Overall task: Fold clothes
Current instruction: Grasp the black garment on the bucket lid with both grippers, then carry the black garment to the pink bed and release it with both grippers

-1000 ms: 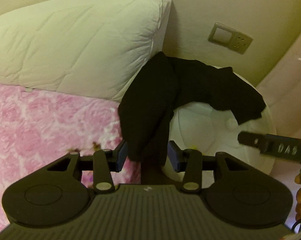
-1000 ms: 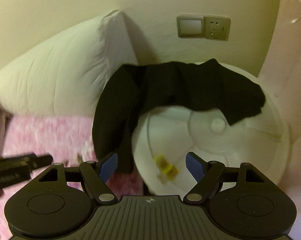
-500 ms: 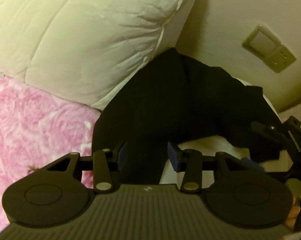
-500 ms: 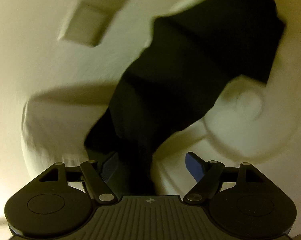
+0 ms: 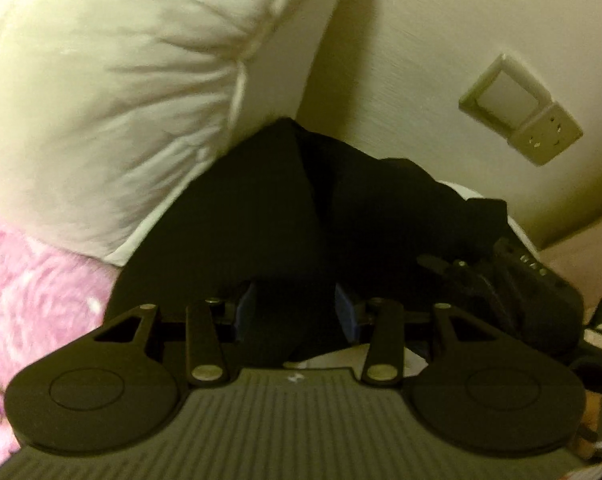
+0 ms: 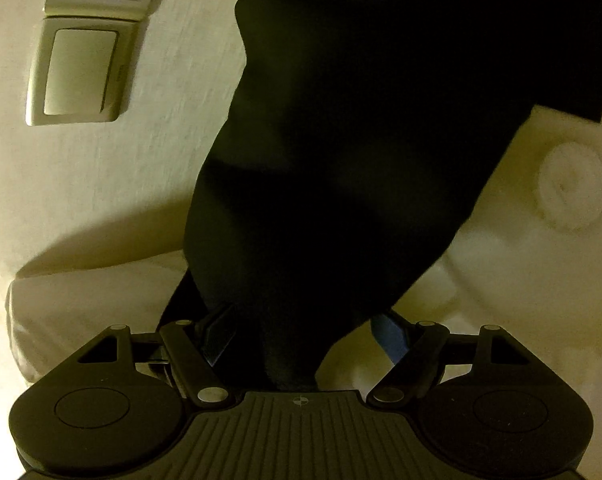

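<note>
Black, soft fabric garment (image 5: 285,216) draped over the rim of a round white plastic basin (image 6: 513,264), hanging down the near side between basin and bed. Left gripper (image 5: 295,312) pushed in low against the dark cloth, blue-padded fingers (image 5: 246,309) set apart with a fold of the garment lying between them; pads not pressed together, no firm clamp visible. Right gripper (image 6: 305,336) likewise spread, one blue pad (image 6: 389,338) bare on the right side, the other (image 6: 219,334) in shadow on the left, a hanging tail of the black garment (image 6: 341,160) dropping into the gap and reaching the gripper body; contact with the left pad hard to tell in the dark. Seen from the left wrist view: the right gripper (image 5: 541,292) close by at the right edge, its dark body against the same cloth, fingertips hidden there. Large white quilted pillow (image 5: 113,96) leaning on the cream wall (image 5: 401,60), its lower corner touching the garment's upper left edge. Pink rose-patterned bedcover (image 5: 37,300) under the pillow, just left of the cloth. Beige wall switch and socket plate (image 5: 521,124) up on the wall, well above the basin; same plate (image 6: 85,52) large at upper left in the right wrist view. Small round ribbed knob (image 6: 571,190) on the basin's inner floor, right of the hanging cloth.
</note>
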